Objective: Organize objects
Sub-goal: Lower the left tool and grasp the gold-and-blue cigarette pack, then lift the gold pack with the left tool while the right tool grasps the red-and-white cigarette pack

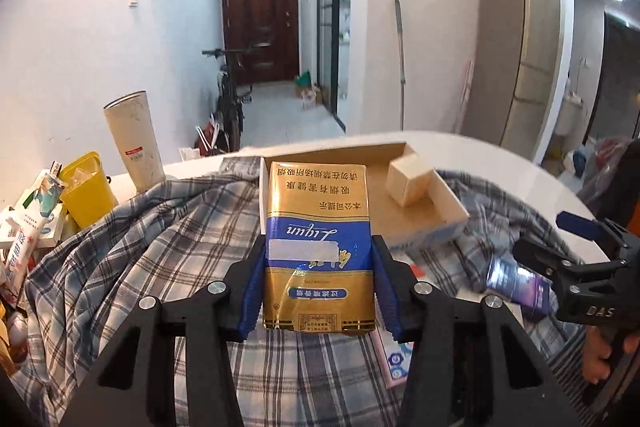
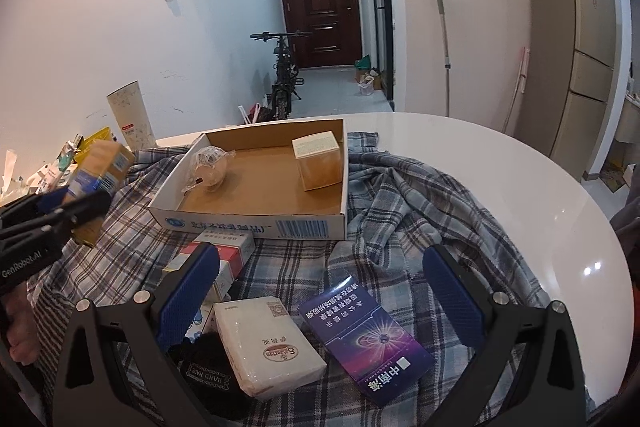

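The left hand-held gripper (image 1: 319, 291) pinches one gold-and-blue cigarette pack (image 1: 318, 247) at centre frame, lifted above the plaid shirt (image 1: 160, 247); I would keep it level, carry it over the near wall of the cardboard tray (image 2: 256, 223) and lower it flat onto bare floor between the items inside. The right hand-held gripper (image 2: 320, 291) is spread, empty, over the lower-centre clutter. Count: one tray holding one tan box (image 2: 320, 163) and one tape roll (image 2: 210, 167); loose on the counter (image 2: 500, 179) are one purple pack (image 2: 368, 335) and one white tissue pack (image 2: 264, 343).

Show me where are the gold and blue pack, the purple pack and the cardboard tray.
gold and blue pack (image 1: 318, 251), left wrist view, front face
purple pack (image 2: 366, 339), right wrist view, top face
cardboard tray (image 2: 256, 221), right wrist view, front wall
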`<state>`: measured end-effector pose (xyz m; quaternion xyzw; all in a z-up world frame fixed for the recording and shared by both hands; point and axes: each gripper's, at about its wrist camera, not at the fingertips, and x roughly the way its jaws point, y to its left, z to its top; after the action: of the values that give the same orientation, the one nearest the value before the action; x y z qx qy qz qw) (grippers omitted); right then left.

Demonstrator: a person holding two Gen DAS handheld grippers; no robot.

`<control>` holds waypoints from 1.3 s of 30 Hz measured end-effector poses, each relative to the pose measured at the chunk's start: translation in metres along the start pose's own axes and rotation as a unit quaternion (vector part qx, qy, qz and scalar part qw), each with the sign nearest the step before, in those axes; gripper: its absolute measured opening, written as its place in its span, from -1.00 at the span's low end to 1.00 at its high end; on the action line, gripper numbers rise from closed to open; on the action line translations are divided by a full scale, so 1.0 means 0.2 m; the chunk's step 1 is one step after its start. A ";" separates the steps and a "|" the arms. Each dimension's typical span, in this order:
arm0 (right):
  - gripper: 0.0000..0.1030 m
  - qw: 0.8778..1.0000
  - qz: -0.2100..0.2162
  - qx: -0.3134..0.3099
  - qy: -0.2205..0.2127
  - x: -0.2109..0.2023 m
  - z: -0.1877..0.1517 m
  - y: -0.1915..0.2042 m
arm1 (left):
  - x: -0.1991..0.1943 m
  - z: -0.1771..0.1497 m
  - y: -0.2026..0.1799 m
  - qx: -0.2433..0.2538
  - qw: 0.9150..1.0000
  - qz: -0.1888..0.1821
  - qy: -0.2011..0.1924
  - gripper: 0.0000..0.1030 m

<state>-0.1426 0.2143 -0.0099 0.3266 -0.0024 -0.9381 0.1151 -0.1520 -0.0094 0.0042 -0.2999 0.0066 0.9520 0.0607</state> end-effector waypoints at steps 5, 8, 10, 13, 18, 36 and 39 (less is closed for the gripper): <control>0.97 1.000 0.005 0.000 0.009 -0.03 0.08 0.05 | 0.06 -0.06 0.09 -0.031 0.999 -0.001 0.008 -0.02; 0.91 0.999 0.012 0.009 0.033 0.04 0.14 0.13 | 0.08 -0.08 0.17 -0.044 0.998 0.035 0.009 -0.02; 0.72 0.998 0.021 0.002 0.066 0.13 0.16 0.20 | 0.09 -0.10 0.24 -0.078 0.997 0.019 0.017 -0.02; 0.65 0.992 0.050 0.012 0.112 0.26 0.15 0.30 | 0.09 -0.10 0.29 -0.092 0.995 0.028 0.009 -0.02; 0.51 0.986 0.055 0.009 0.157 0.41 0.10 0.42 | 0.08 -0.11 0.32 -0.097 0.994 0.050 0.002 -0.02; 0.12 0.983 0.034 -0.011 0.181 0.51 0.03 0.49 | 0.08 -0.10 0.32 -0.096 0.994 0.045 0.006 -0.02; 0.11 0.986 0.046 -0.016 0.160 0.41 0.06 0.46 | 0.08 -0.10 0.33 -0.097 0.994 0.042 0.006 -0.01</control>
<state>-0.1925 0.1053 -0.0443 0.4700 0.0162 -0.8675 0.1621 -0.1605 -0.0733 -0.0227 -0.3096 -0.0731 0.9480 -0.0088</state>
